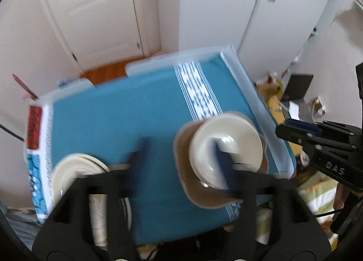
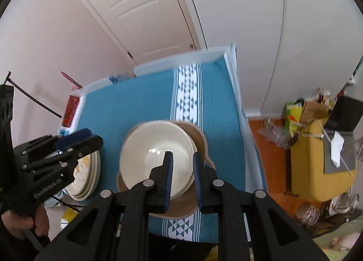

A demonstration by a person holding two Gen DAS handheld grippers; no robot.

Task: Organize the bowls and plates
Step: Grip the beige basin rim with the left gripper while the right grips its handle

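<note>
Cream bowls (image 1: 223, 143) (image 2: 156, 154) are stacked on a brown wavy-edged plate (image 1: 183, 179) (image 2: 195, 131) at the near right of a teal-clothed table (image 1: 113, 113) (image 2: 136, 102). A stack of cream plates (image 1: 74, 165) (image 2: 90, 177) lies at the near left edge. My left gripper (image 1: 181, 161) is open, its right finger over the bowls; in the right wrist view it (image 2: 77, 141) hovers above the plates. My right gripper (image 2: 182, 175) has its jaws slightly apart, straddling the bowl's near rim; whether they grip it is unclear. In the left wrist view it (image 1: 295, 129) appears shut, right of the table.
A white door (image 2: 140, 0) and white cabinets (image 2: 249, 23) stand behind the table. Right of the table on the wood floor are a yellow stool (image 2: 313, 165) with papers, bags and glassware. A patterned box edge (image 1: 36, 147) runs along the table's left side.
</note>
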